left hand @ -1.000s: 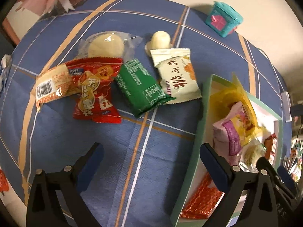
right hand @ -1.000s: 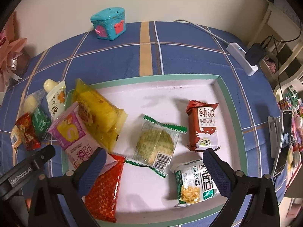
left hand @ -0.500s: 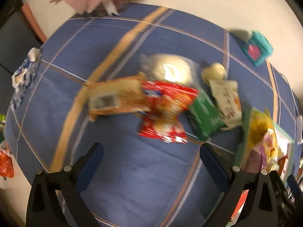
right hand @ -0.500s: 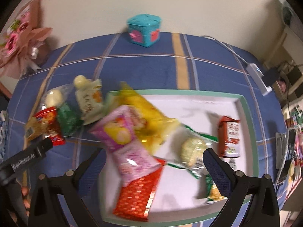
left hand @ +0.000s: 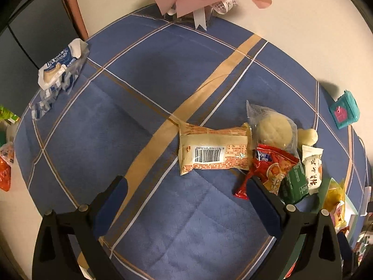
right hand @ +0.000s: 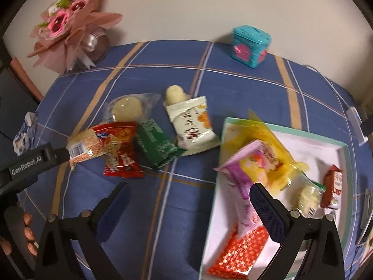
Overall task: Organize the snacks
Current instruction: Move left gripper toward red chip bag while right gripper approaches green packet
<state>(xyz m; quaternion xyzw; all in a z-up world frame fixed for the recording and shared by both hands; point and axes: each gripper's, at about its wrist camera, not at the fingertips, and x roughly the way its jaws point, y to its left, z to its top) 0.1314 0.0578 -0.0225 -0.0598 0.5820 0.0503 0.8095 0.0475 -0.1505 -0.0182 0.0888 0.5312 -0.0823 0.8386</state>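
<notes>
Loose snacks lie in a heap on the blue checked cloth: a cream pack with a barcode (left hand: 213, 151), a red packet (left hand: 271, 170), a green packet (left hand: 295, 184), a white packet (left hand: 312, 170) and a clear-wrapped bun (left hand: 274, 131). My left gripper (left hand: 186, 186) is open just short of the barcode pack, with nothing in it. The green-rimmed tray (right hand: 216, 186) holds a yellow bag (right hand: 268, 144), a pink packet (right hand: 247, 175), a red-orange packet (right hand: 240, 252) and others. My right gripper (right hand: 188, 191) is open over the tray's left rim, holding nothing.
A teal tin (right hand: 250, 46) and a pink bouquet (right hand: 70, 28) stand at the back by the wall. A blue-white wrapper (left hand: 58, 70) lies at the cloth's far left edge. A hand (right hand: 25, 228) holds the left tool's black body (right hand: 28, 163). A white power strip (right hand: 356, 123) sits right.
Both views have swung left. The left gripper moved from the tray's edge to in front of the loose heap. The right gripper moved from over the tray's middle to its left rim. Both stayed open.
</notes>
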